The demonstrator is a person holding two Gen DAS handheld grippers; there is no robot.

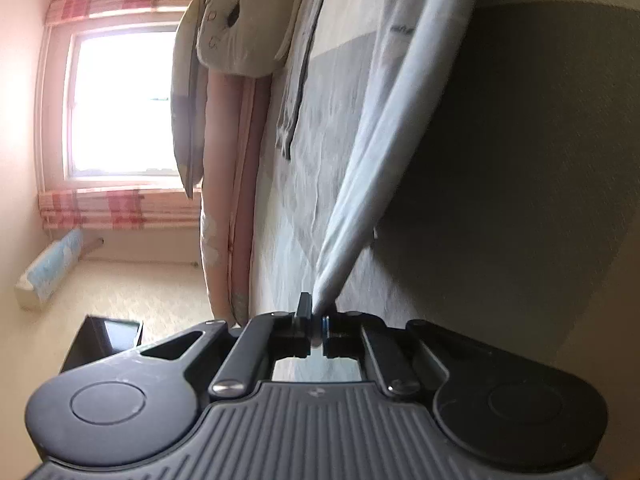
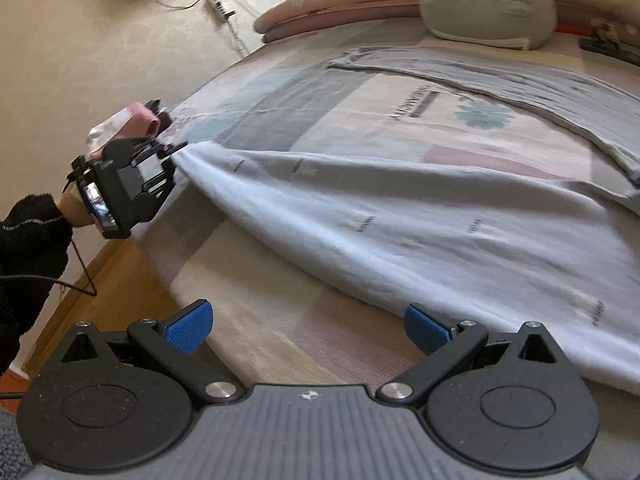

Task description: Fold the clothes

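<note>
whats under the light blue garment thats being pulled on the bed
The patterned bedspread lies under the light blue garment, showing on both sides of it. The left tongs pinch one corner, lifting that end. Anything beneath the spread-out part is covered.

Left gripper (image 2: pixel 176 148): jaws nearly together, pinching white cloth (image 2: pixel 400 216), body rolled sideways, held by hand in dark fuzzy sleeve (image 2: pixel 32 240). Right gripper (image 2: pixel 308 326): jaws spread wide, nothing between blue pads (image 2: pixel 188 328).
</note>
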